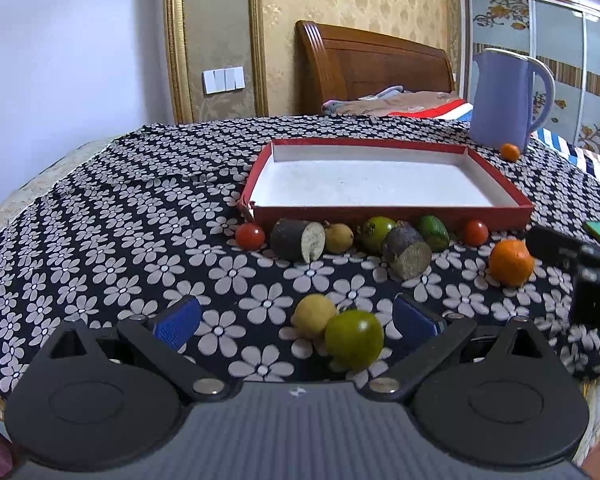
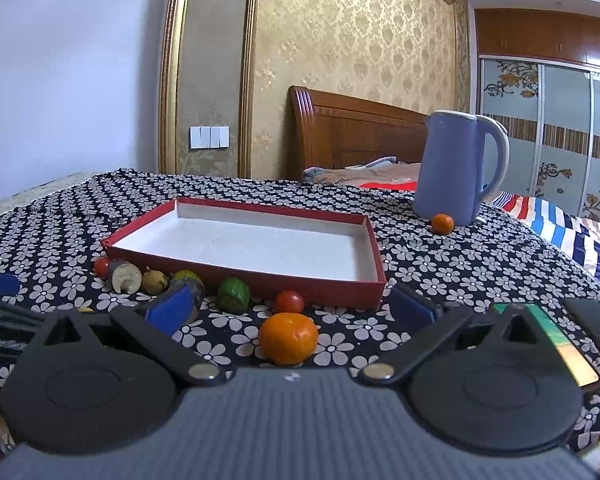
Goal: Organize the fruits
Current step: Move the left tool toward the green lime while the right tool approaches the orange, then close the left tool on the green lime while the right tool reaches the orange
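- Left wrist view: the left gripper has its jaws spread wide, grasping nothing; a green fruit touching a yellow fruit lies between them on the surface.
- The red box lies long side across, fruits lined along its near wall.
- Right wrist view: the right gripper has its jaws released around an orange, the box behind it.
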`<state>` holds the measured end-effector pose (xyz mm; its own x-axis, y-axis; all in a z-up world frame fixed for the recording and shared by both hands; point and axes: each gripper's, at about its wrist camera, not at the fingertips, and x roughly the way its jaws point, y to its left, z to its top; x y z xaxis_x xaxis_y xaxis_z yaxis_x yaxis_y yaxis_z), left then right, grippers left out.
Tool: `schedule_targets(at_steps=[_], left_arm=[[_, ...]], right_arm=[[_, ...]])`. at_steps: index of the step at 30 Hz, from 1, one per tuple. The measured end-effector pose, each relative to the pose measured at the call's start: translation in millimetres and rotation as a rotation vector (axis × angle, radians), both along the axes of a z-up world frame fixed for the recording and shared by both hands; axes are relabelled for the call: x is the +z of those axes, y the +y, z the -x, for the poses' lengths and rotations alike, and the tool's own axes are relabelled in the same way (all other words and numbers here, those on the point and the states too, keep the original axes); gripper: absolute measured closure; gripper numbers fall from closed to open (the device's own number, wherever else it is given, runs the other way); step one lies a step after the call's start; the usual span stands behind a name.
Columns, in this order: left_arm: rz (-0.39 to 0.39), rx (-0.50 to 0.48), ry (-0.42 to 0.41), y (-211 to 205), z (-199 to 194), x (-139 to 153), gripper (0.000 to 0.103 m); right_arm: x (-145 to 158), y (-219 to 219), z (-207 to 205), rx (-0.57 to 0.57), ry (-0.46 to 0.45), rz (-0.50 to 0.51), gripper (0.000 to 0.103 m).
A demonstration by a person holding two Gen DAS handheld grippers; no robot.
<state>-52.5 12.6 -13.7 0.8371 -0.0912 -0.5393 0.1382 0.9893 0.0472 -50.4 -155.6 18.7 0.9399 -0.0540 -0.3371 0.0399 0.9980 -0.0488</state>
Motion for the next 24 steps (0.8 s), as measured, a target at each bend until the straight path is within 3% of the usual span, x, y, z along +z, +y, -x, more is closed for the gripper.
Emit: schedule_targets(at_steps=[6, 19, 20, 22, 24], left_arm=[[0.004, -0.057, -0.003, 4.5, 8.9, -7.0, 0.0], [0.006, -0.054, 0.001, 2.5, 5.0, -13.2, 0.002], [0.013, -0.06, 0.003, 3.0, 5.1, -13.0, 0.005], [0.024, -0.075, 0.023, 2.8, 4.0, -12.9, 0.023], [0.038, -0.082, 0.045, 2.0, 1.6, -14.3, 0.031]], right_arm=[[-5.4, 0.5, -2.9, 0.002, 0.011, 0.005, 0.0], [-16.3, 0.6, -7.4, -0.009, 0.021, 0.023, 0.001], [-16.5, 0.9, -7.4, -0.008, 0.021, 0.024, 0.0], [-16.3, 1.9, -7.1, -0.009, 0.019, 0.026, 0.0], [-16.4, 2.7, -7.0, -0.006, 0.018, 0.027, 0.0]])
